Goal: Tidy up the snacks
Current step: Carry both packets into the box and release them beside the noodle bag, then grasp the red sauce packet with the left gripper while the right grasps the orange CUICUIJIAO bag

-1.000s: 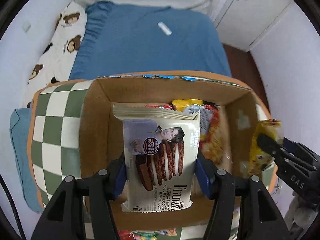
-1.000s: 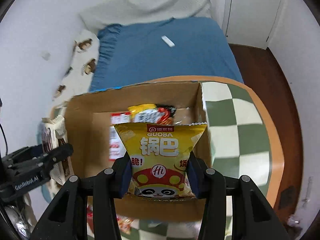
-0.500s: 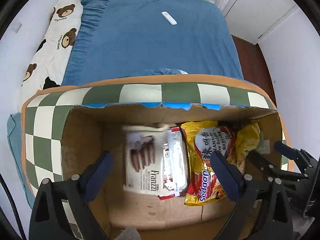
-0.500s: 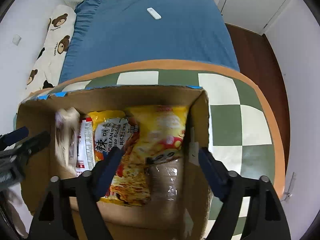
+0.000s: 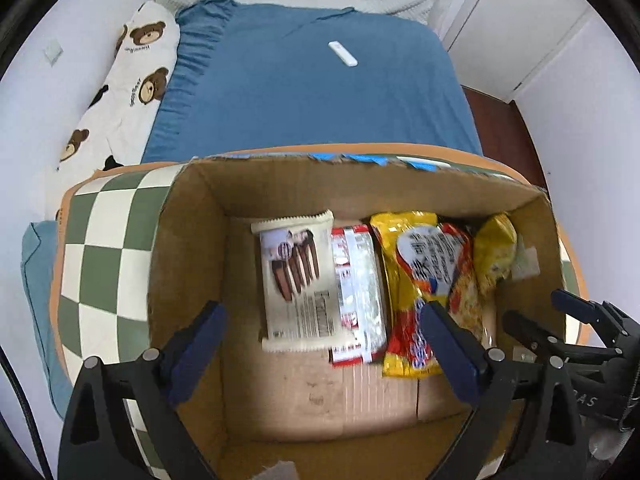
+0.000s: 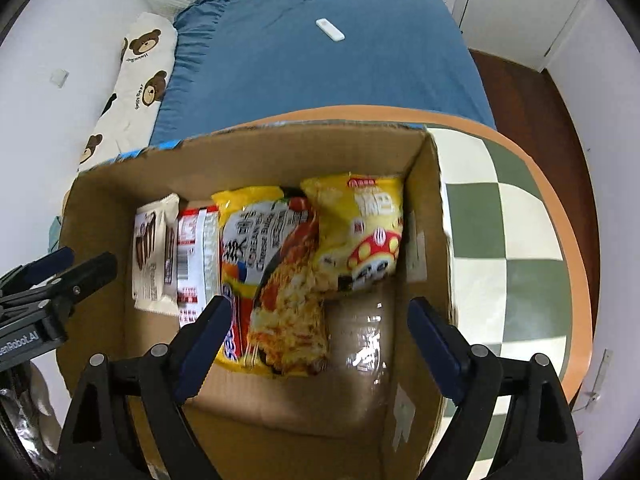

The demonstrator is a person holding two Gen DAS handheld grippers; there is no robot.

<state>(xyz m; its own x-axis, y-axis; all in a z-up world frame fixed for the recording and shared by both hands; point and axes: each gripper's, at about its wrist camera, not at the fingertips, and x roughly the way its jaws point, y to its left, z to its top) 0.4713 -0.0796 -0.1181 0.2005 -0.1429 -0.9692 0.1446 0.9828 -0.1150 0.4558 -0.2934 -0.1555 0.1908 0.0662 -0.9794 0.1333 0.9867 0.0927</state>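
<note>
Where the blue bed [image 5: 312, 92] ends, the round worktop [image 5: 100, 240] begins, covered with a smooth green and cream checked pattern and an orange edge. On it stands the cardboard box [image 5: 192, 264], open at the top, with rough brown walls, scraps of blue tape on its far rim and shiny clear tape on its floor. The snacks lie in one row on the floor of the box. The biggest is the yellow and red noodle bag [image 6: 276, 280], glossy and wrinkled, with a picture of noodles. Beside it, toward the right wall of the box, lies the yellow Guoba pouch [image 6: 360, 232], puffy, with a red mushroom figure. On the other side of the noodle bag is the red and silver packet [image 5: 358, 288], flat and reflecting. The cream cookie packet [image 5: 296, 276] is last on the left, rectangular, with crimped ends and a picture of brown chocolate sticks.

The left gripper [image 5: 322, 328] hangs above the cookie packet and the red and silver packet; its jaws are wide apart and hold nothing. The right gripper [image 6: 320, 324] is above the noodle bag, and its jaws have just been opening, with no snack pressed between them.

A small white remote [image 5: 343, 53] lies on the bed.
</note>
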